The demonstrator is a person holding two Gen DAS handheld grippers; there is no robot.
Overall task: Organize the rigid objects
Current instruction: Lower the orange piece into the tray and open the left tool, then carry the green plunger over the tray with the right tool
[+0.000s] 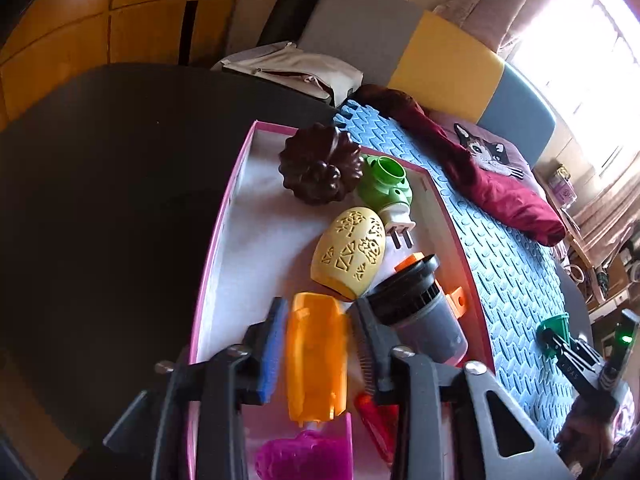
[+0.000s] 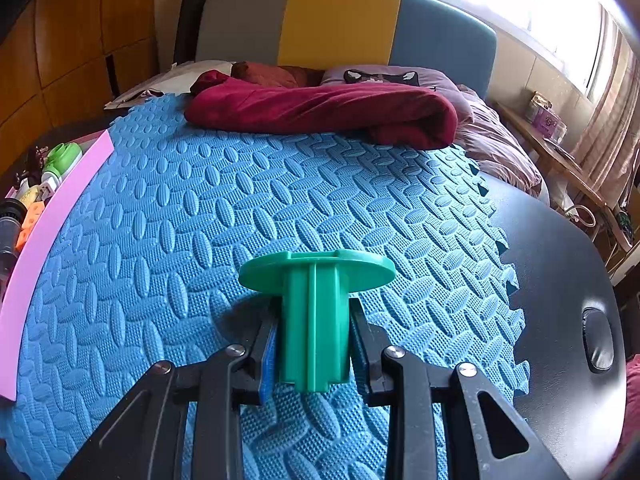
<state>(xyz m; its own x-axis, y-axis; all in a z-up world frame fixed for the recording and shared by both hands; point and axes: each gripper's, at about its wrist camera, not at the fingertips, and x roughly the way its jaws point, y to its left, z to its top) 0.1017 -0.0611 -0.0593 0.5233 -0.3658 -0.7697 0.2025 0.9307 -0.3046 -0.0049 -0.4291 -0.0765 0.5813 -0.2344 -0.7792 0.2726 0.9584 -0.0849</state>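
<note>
My left gripper is shut on an orange plastic piece over the near end of a pink-rimmed box. In the box lie a dark brown flower-shaped mould, a green plug-in device, a yellow cut-out egg shell, a grey cylinder with a black cap, a red piece and a magenta piece. My right gripper is shut on a green flanged spool just above the blue foam mat; it also shows in the left wrist view.
The box's pink wall stands at the mat's left. A maroon cloth and a cat pillow lie at the mat's far end. Dark table surface borders the mat on the right and the box on the left.
</note>
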